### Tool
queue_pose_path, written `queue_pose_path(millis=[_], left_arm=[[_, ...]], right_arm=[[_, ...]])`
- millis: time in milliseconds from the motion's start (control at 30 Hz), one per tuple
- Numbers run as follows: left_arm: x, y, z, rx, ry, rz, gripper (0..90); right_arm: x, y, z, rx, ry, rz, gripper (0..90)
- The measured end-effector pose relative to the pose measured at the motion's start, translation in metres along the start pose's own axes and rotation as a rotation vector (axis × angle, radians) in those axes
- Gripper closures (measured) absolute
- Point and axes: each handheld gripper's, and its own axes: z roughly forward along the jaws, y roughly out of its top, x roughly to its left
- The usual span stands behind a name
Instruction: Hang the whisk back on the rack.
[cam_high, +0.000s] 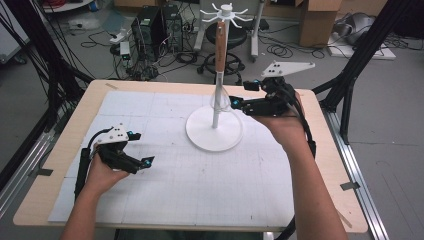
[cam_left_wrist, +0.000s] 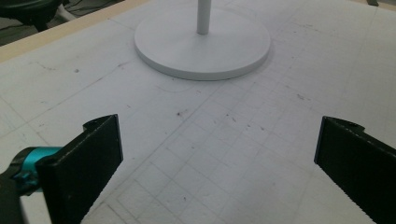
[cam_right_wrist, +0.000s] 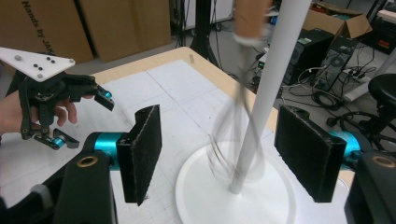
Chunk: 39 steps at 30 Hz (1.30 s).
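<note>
- Whisk hangs by its wooden handle from the top of the white stand, its wire loops low beside the pole, at the far middle of the table.
- Your right gripper sits just right of the stand, pointing left at the wire loops; its jaws stand apart and nothing is pressed between them.
- In the right gripper view your two pads flank the pole and the whisk's wires, with clear space on both sides.
- Whether the jaw tips touch the wires in the high view you cannot tell; the wires are thin and pale against the stand there.
- The whisk is blurred in the right gripper view, and its handle is cut off by the upper edge.
- Your left gripper rests on the near left of the white gridded mat, well apart from the stand, jaws spread wide with only mat between them.
- In the left gripper view the stand's base lies beyond the jaws, and its pole is cut off by the top edge.
</note>
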Motion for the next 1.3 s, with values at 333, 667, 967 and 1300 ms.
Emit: queue_pose_path(millis=[333,667,967,1300], left_arm=[[0.0,0.0,0.0,0.001,0.001,0.002,1.7],[0.0,0.0,0.001,0.008,0.003,0.001,1.7],[0.001,-0.001,0.002,0.002,-0.009,-0.012,1.6],[0.004,-0.006,-0.002,-0.011,-0.015,-0.034,1.6]], right_arm=[[-0.004,-0.045,-0.01,-0.012,-0.022,0.063,26.5],[-0.003,-0.084,-0.015,0.008,-0.062,0.089,24.1],[0.002,-0.115,-0.002,0.028,-0.053,0.126,20.6],[0.006,-0.134,0.011,0.041,-0.03,0.145,16.8]])
